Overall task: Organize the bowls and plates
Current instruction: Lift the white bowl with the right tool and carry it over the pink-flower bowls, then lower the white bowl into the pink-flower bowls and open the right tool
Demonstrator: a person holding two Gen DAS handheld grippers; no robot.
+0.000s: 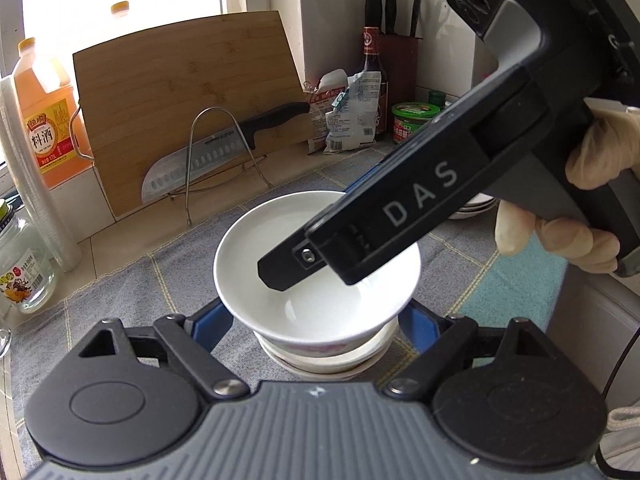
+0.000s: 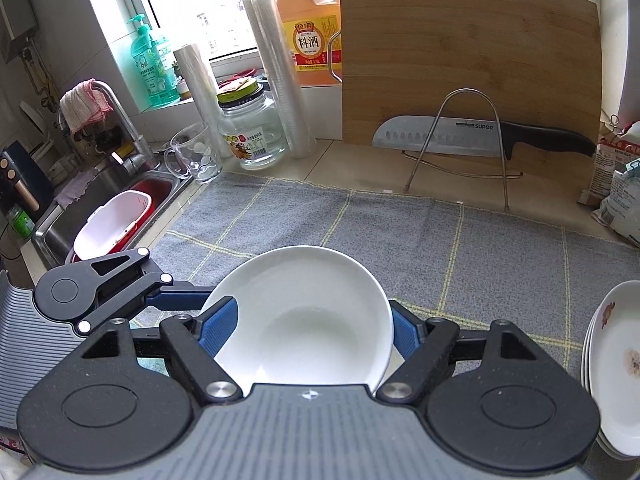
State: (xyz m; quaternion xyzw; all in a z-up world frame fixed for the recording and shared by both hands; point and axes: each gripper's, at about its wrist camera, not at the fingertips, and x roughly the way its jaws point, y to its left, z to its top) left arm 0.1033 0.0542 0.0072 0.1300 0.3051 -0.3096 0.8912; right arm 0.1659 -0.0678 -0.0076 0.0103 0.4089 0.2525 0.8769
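A white bowl [image 1: 256, 256] sits on top of a stack of bowls [image 1: 324, 360] on the grey checked cloth [image 1: 132, 288]. My right gripper [image 1: 316, 268] reaches down into it, one finger inside the bowl, jaws on its rim. In the right wrist view the bowl [image 2: 304, 320] fills the space between the blue pads [image 2: 218, 326], which sit against its sides. My left gripper [image 1: 316, 320] is open, its blue pads [image 1: 212, 324] on either side of the stack, not touching. It also shows in the right wrist view [image 2: 176, 294]. A stack of flowered plates [image 2: 616, 364] lies at the right.
A bamboo cutting board [image 2: 468, 64] and a knife [image 2: 472, 136] on a wire rack stand at the back. An orange bottle [image 2: 308, 28], a glass jar [image 2: 252, 132], a glass mug [image 2: 196, 152] and film rolls [image 2: 280, 72] stand nearby. The sink [image 2: 104, 208] is at the left.
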